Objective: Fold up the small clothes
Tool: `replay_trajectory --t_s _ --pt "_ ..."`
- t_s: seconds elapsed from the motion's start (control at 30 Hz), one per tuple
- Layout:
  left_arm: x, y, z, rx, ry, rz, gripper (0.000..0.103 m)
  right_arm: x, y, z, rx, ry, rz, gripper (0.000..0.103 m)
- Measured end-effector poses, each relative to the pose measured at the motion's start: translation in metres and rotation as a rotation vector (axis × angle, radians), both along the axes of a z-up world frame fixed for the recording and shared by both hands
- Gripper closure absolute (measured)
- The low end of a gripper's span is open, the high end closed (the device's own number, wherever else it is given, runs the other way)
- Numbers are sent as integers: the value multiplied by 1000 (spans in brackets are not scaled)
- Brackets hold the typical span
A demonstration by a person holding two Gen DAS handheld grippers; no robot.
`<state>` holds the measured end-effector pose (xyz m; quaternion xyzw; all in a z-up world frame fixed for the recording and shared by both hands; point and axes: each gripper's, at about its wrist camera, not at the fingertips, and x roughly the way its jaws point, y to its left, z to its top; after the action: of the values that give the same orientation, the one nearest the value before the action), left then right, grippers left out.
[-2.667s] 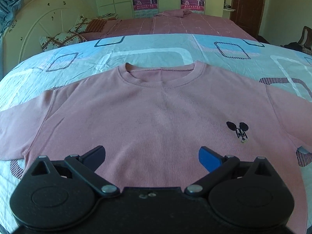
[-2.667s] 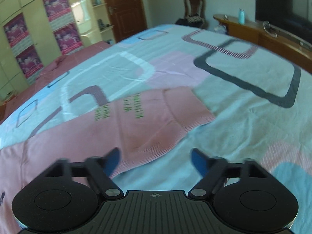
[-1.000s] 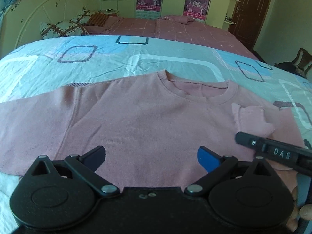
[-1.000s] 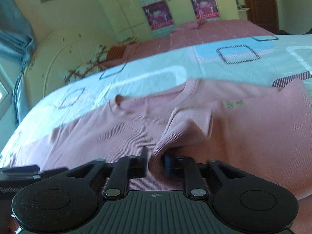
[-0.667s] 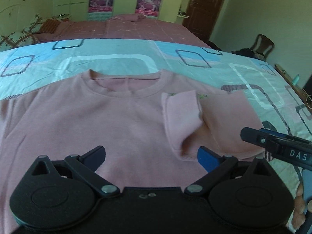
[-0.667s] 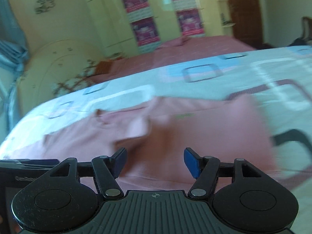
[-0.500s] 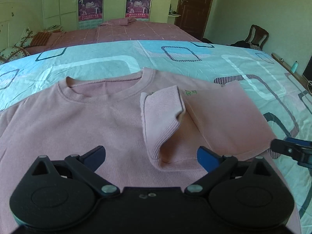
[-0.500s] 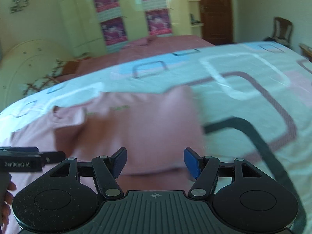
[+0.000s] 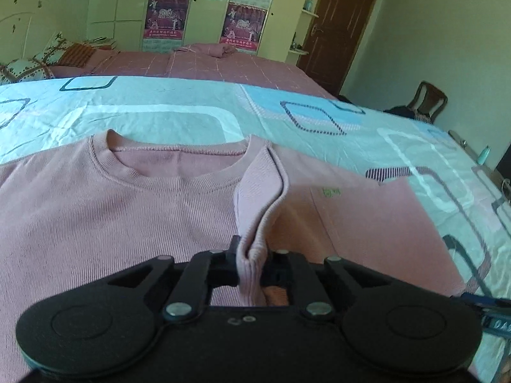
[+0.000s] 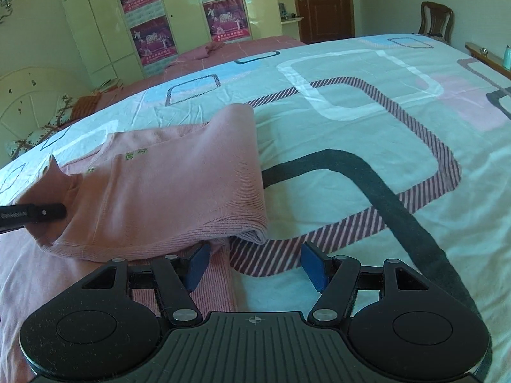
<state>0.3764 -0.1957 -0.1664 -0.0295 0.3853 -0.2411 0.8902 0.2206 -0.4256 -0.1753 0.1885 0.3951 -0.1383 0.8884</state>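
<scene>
Bedroom, patterned bed (image 10: 367,134): our left hand-held gripper (image 9: 250,263) clamps the folded-in sleeve of the pink shirt (image 9: 105,220); our right hand-held gripper (image 10: 254,265) hovers released near the hem. One side is folded; the other side and body remain.

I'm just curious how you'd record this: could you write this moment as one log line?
step: fold shirt | left gripper: shut on sleeve cuff | right gripper: open, at folded edge | surface: bed

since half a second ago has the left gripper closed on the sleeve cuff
Yes. The left gripper, open then, now has its fingers shut on the sleeve cuff, which stands up from the pink shirt.
</scene>
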Motion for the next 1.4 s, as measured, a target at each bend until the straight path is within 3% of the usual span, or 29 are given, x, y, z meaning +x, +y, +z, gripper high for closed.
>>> replay_trajectory --t_s 0.13,0.23,0.3,0.33,0.43,0.6,0.67,0.77,0.83,0.93,1.03,1.13,1.27,1.4 --pt "-1 21 29 -117 -36 49 96 12 5 -3 -14 -7 15 40" --pt "1 38 52 -170 -73 79 96 21 11 -2 1 -26 29 65" --pt "2 50 58 -157 -101 98 96 31 15 -5 4 -21 32 71" --pt "3 56 57 -141 -107 114 96 35 16 -7 0 -17 35 84" --pt "6 82 36 -105 -48 187 96 37 17 -7 -18 -7 37 94" --pt "3 95 -9 -26 52 216 96 24 15 -9 -27 5 -21 94" --pt "2 94 -12 -16 42 209 94 22 18 -8 -41 8 -8 94" --pt "4 101 -4 6 60 230 68 18 12 -1 3 34 46 94" --pt "0 112 5 16 21 287 26 9 10 8 17 26 70 87" --pt "-13 128 17 46 -70 343 28 5 9 25 -8 -24 70 63" --pt "-14 129 29 34 -108 328 30 25 1 29 -12 -55 65 63" --pt "-9 111 31 31 -118 241 32 58 -7 22 19 -60 65 63" --pt "-3 83 8 78 -96 159 34 106 -13 3 62 -47 79 63" --pt "4 79 -18 128 -42 163 35 145 -22 -14 85 -38 75 63"
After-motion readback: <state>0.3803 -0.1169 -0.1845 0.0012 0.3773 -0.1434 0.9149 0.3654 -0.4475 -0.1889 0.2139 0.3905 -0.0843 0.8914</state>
